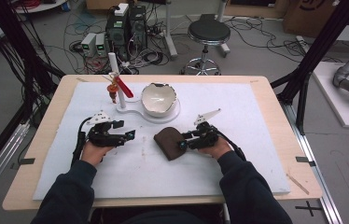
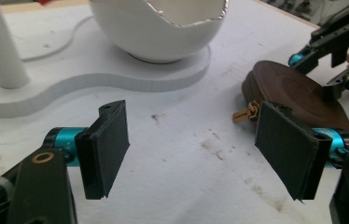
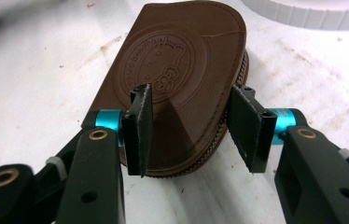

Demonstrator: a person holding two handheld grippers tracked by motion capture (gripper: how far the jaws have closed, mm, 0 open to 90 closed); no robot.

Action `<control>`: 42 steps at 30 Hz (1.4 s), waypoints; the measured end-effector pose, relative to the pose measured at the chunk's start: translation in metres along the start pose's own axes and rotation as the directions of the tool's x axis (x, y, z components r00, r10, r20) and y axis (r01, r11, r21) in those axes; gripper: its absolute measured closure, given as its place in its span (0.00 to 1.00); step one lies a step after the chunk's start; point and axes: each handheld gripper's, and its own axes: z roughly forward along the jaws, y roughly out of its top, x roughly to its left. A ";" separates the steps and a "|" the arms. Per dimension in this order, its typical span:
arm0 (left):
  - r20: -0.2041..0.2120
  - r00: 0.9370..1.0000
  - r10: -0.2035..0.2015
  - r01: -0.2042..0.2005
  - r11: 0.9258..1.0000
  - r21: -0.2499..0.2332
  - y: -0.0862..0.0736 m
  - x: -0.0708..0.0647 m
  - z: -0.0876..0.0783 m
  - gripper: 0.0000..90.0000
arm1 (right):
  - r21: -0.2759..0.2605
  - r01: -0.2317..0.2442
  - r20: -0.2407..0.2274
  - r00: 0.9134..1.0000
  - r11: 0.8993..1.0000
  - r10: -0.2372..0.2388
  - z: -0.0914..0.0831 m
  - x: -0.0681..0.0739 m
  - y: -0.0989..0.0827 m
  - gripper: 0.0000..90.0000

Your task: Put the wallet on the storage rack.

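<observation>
A white mat covers the wooden tabletop [image 1: 275,100], with cables and a stool on the floor behind it. Near the mat's middle lies the brown leather pouch [image 3: 182,88], flat, its embossed face up and its zipper running round the edge. The right claw [image 3: 191,128] stands over the pouch's near end: one jaw rests above the leather face, the other just outside the zippered rim, half open, and the pads do not look pressed on it yet. The left claw [image 2: 200,149] sits to the pouch's other side, near it but apart, jaws wide with nothing between them; the gold zipper pull [image 2: 246,113] points toward it. Beyond the pouch stands a white eggshell-shaped bowl [image 1: 158,99] on a white base [image 1: 137,113] with a post. By my reading the grasp on the pouch is only starting; lifting or unzipping is all still to come.
</observation>
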 end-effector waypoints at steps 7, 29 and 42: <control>0.119 0.992 -0.039 0.038 0.999 0.013 0.001 -0.010 0.015 0.31 | -0.002 0.109 0.031 0.994 0.994 -0.108 0.000 0.010 0.003 0.60; 0.271 0.962 -0.035 0.006 0.994 0.109 0.002 -0.033 0.050 0.40 | -0.012 0.301 0.083 0.951 0.954 -0.299 -0.001 0.028 0.008 0.61; 0.297 0.954 0.026 -0.060 0.993 0.104 0.003 -0.036 0.049 0.60 | -0.016 0.327 0.091 0.942 0.945 -0.324 -0.001 0.031 0.010 0.60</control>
